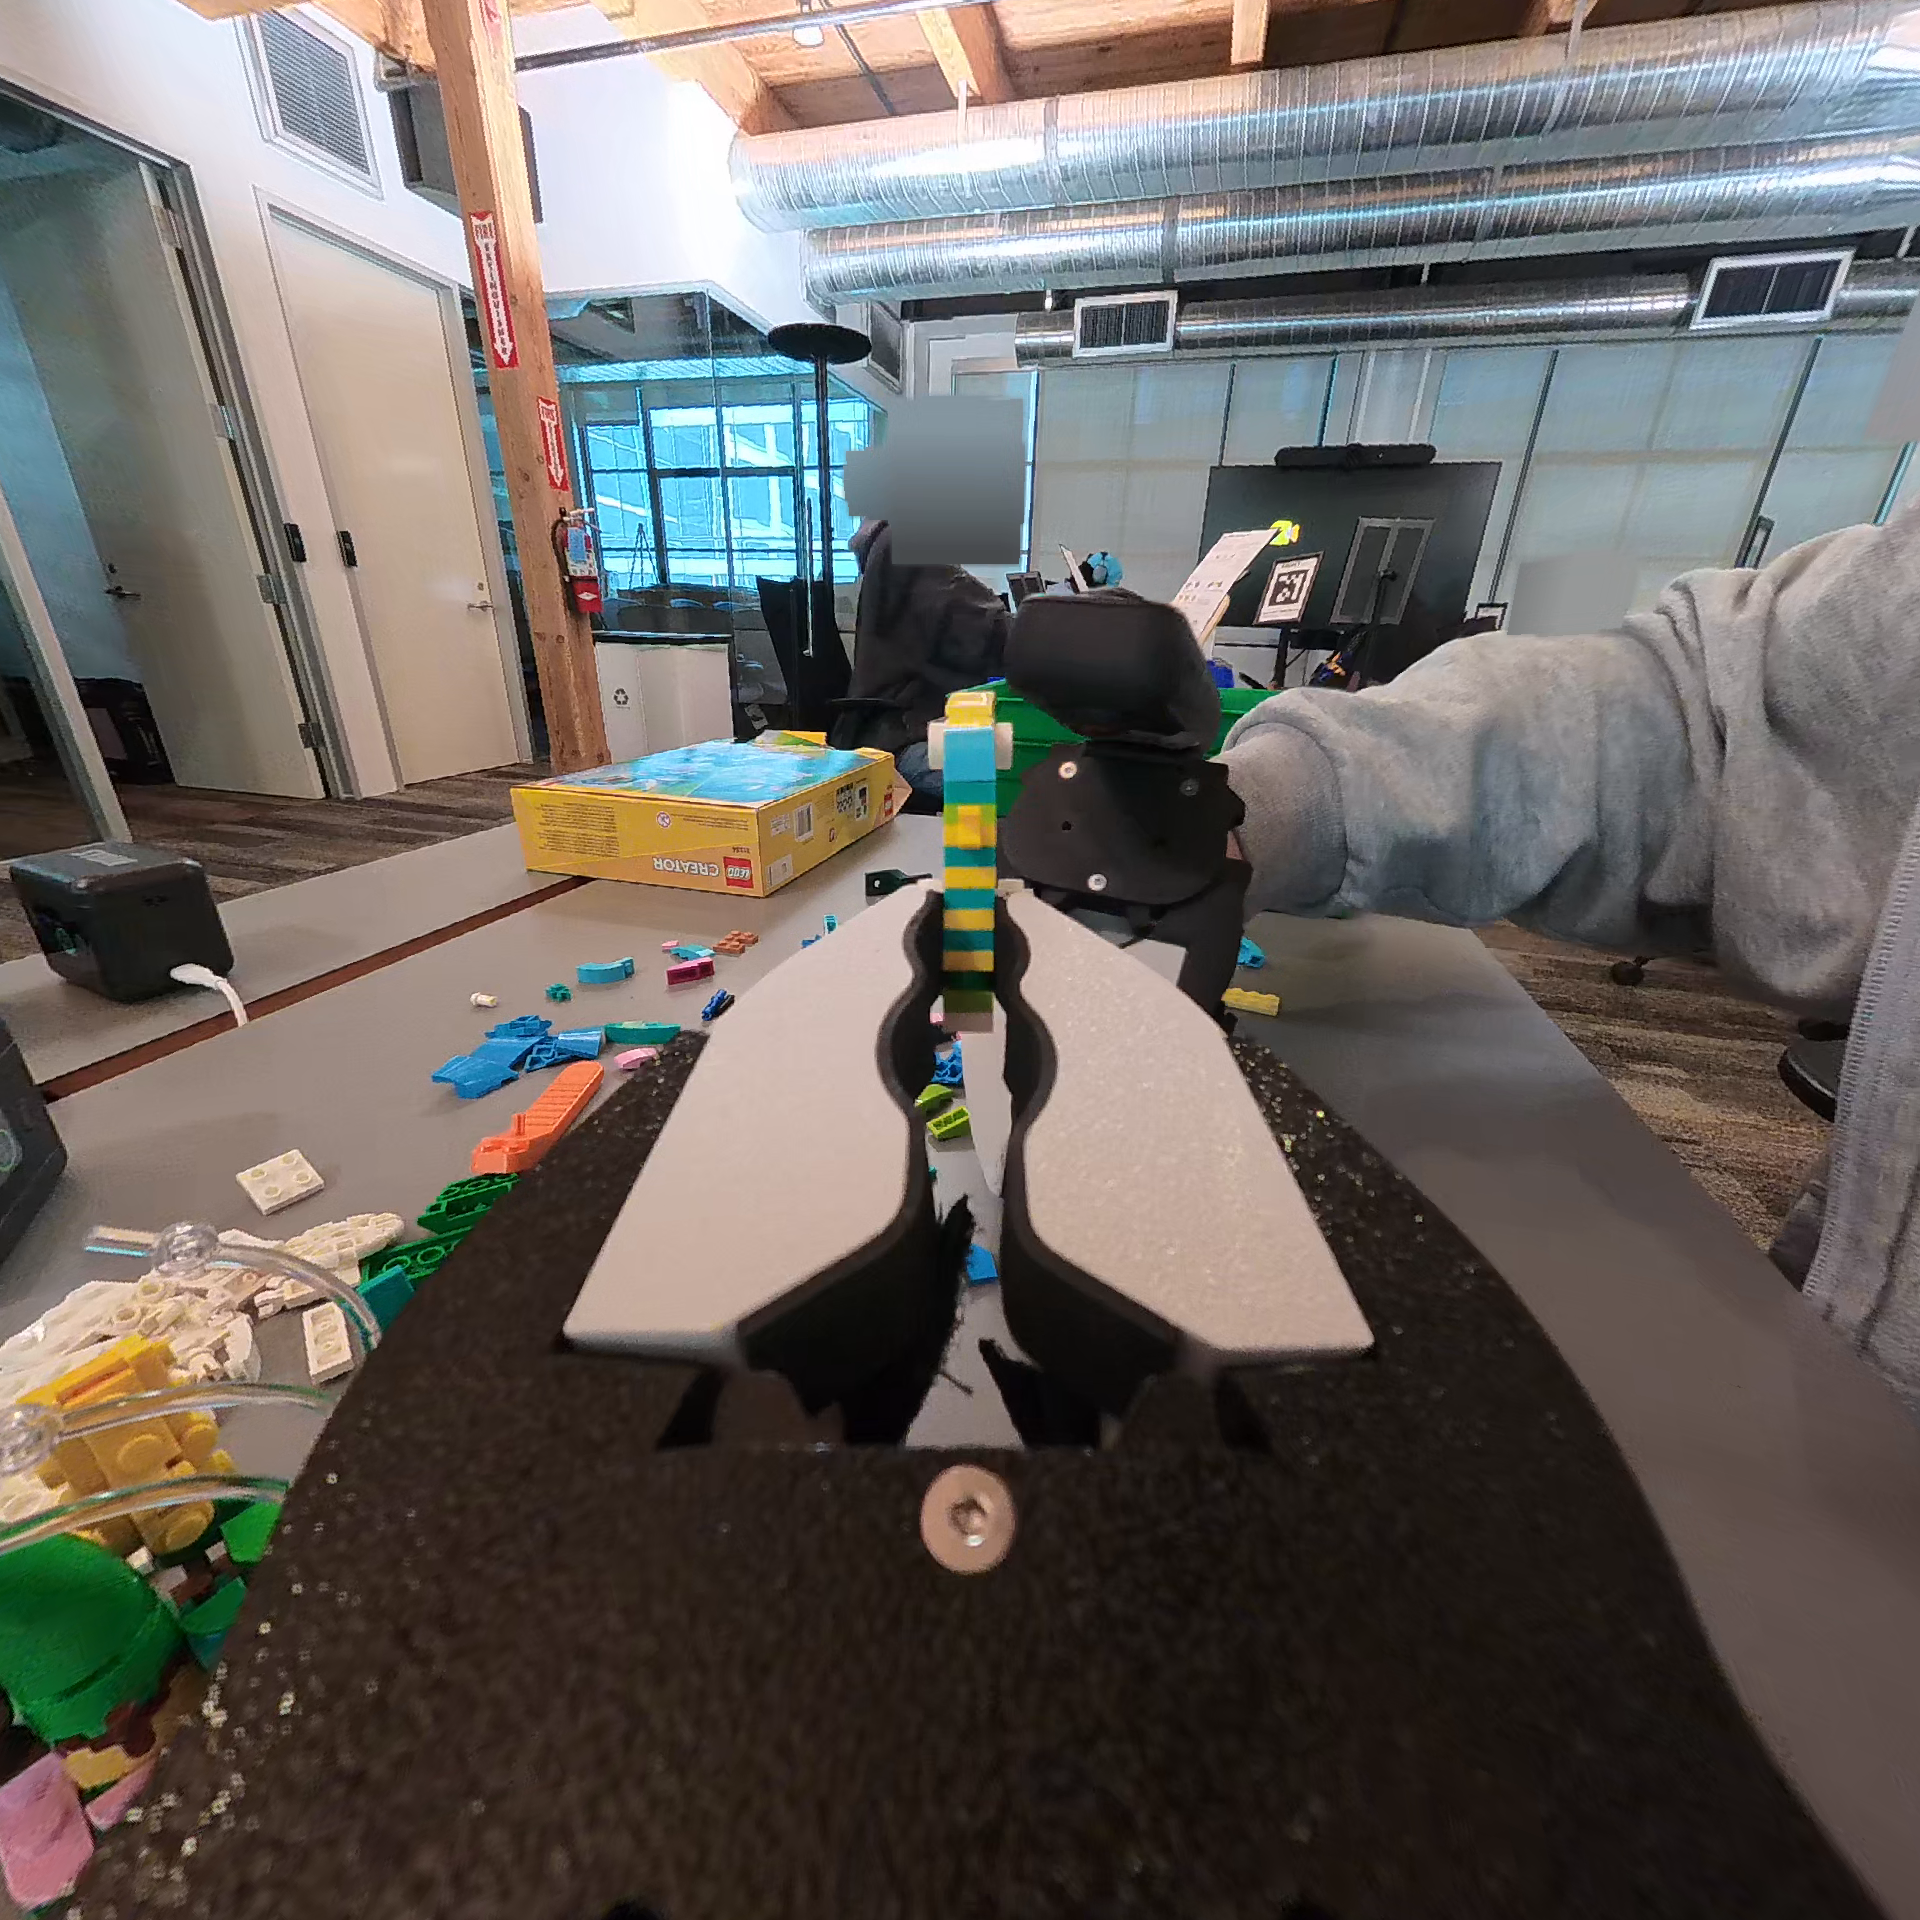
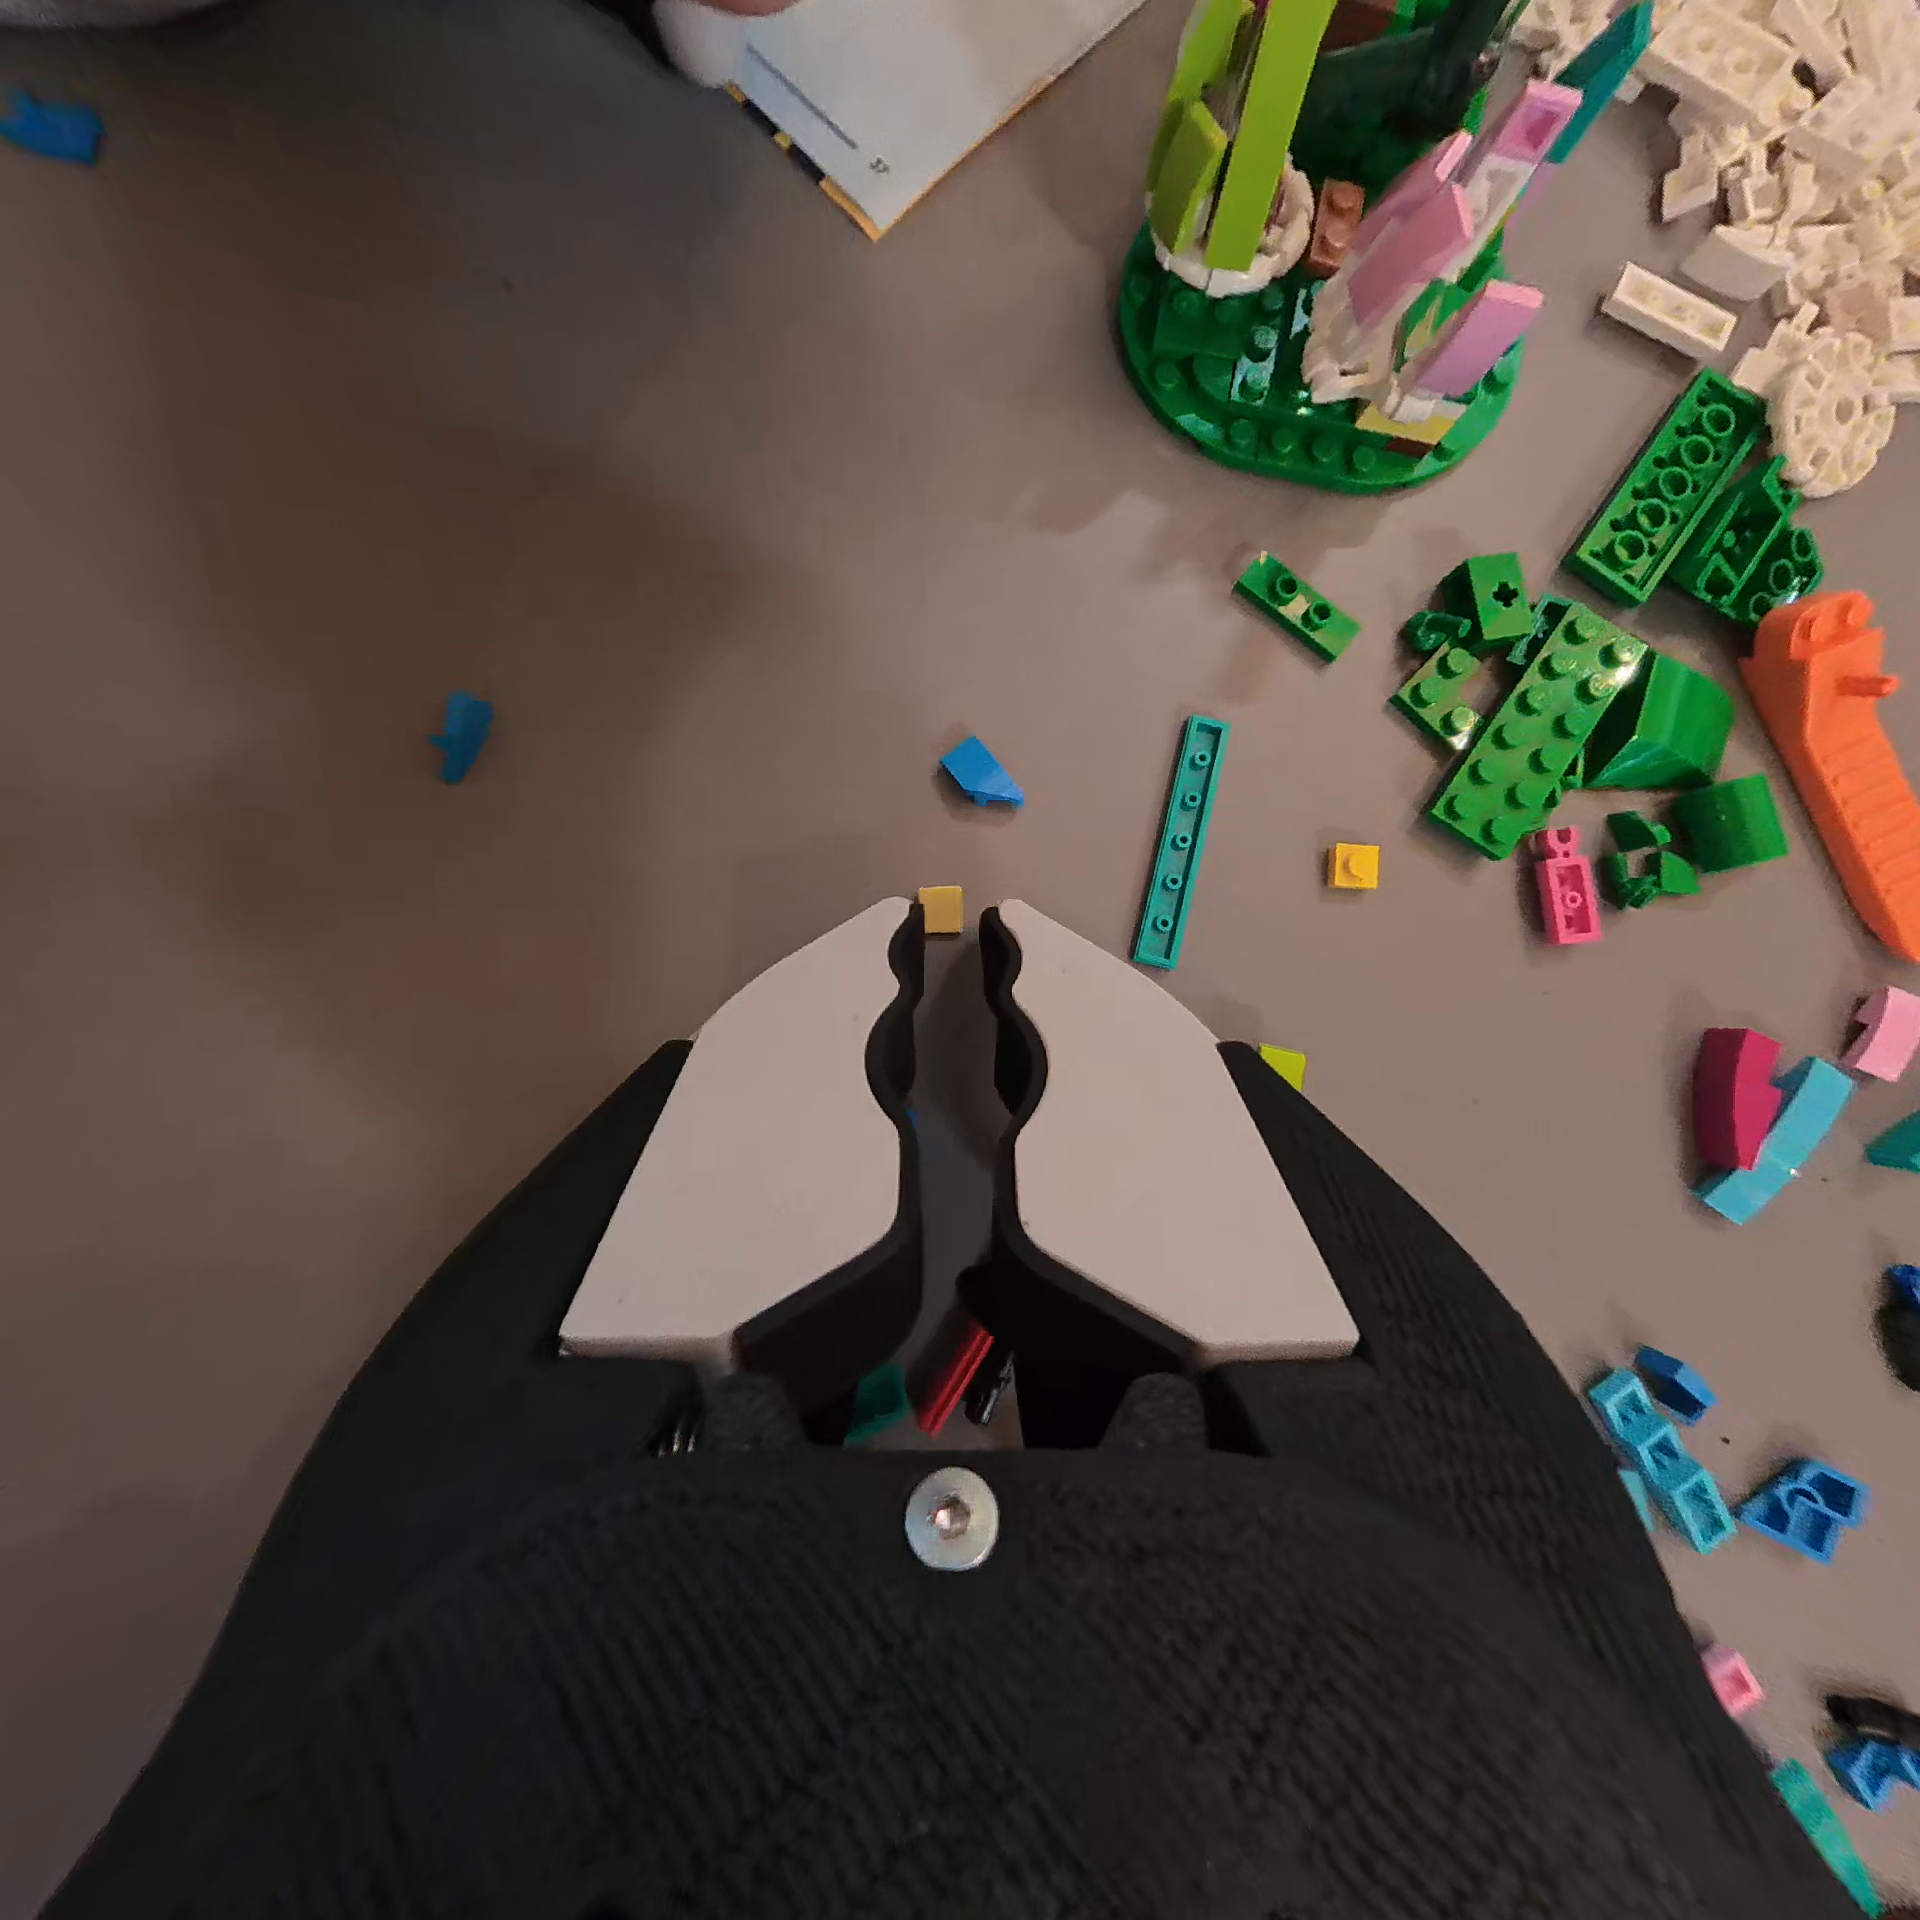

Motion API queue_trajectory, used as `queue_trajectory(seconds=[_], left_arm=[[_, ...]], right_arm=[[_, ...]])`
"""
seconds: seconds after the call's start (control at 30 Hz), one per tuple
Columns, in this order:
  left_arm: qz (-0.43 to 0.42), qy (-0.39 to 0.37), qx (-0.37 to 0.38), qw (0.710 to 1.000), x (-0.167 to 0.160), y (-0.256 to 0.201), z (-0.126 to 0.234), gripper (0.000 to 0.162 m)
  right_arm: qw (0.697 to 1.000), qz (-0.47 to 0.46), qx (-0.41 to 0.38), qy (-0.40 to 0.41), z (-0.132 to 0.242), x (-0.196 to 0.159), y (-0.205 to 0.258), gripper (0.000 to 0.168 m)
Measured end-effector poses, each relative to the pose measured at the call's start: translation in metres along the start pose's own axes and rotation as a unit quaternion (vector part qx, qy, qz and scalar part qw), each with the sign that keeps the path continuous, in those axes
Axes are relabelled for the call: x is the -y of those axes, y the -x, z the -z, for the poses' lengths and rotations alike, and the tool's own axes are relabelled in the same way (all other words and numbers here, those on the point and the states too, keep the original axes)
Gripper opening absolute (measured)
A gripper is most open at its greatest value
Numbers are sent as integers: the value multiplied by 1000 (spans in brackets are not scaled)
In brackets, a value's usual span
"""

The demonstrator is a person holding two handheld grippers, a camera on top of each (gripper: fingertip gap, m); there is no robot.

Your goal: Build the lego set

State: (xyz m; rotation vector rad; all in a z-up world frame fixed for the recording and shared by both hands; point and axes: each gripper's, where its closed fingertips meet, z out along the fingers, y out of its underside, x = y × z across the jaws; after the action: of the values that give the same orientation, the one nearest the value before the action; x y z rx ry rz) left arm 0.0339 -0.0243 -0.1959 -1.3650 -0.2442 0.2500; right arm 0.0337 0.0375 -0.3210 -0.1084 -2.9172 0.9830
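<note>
My left gripper (image 1: 968,904) is shut on a thin upright column of stacked teal, yellow and green lego pieces (image 1: 971,821), held above the grey table (image 1: 343,1039). The column's top has a white cross piece. The right gripper's black body (image 1: 1122,821) hovers just right of the column, held by an arm in a grey sleeve (image 1: 1558,748). In the right wrist view, my right gripper (image 2: 948,920) points down at the table (image 2: 520,623), with a small yellow tile (image 2: 940,906) pinched between its nearly closed tips.
A green-based flower build (image 2: 1320,343), green bricks (image 2: 1538,727), an orange brick separator (image 2: 1849,769), white pieces (image 2: 1787,156) and a booklet (image 2: 914,104) lie on the table. A yellow lego box (image 1: 707,821) and a black device (image 1: 120,914) sit farther off. A person sits beyond. About 15 centimetres separates my left fingertips from my right. My right tips are roughly 15 centimetres from the orange brick separator (image 2: 1849,769).
</note>
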Motion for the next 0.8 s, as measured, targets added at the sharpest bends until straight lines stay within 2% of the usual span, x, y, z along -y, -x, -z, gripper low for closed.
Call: queue_trajectory(seconds=[0.23, 0.3, 0.47, 0.67, 0.8], left_arm=[[7, -5, -2, 1000, 1, 1, 0, 8], [8, -6, -3, 1000, 1, 1, 1, 8], [17, -12, -10, 1000, 3, 0, 1, 8], [16, -12, -11, 1000, 3, -1, 1, 8], [27, -13, -30, 999, 3, -5, 0, 8]], right_arm=[[1000, 0, 15, -3, -3, 0, 4, 7], [1000, 2, 21, -4, -2, 1, 6, 2], [997, -27, 37, -59, 22, 25, 0, 1], [999, -11, 28, -46, 25, 21, -1, 1], [993, -21, 18, -111, 48, 50, -6, 1]])
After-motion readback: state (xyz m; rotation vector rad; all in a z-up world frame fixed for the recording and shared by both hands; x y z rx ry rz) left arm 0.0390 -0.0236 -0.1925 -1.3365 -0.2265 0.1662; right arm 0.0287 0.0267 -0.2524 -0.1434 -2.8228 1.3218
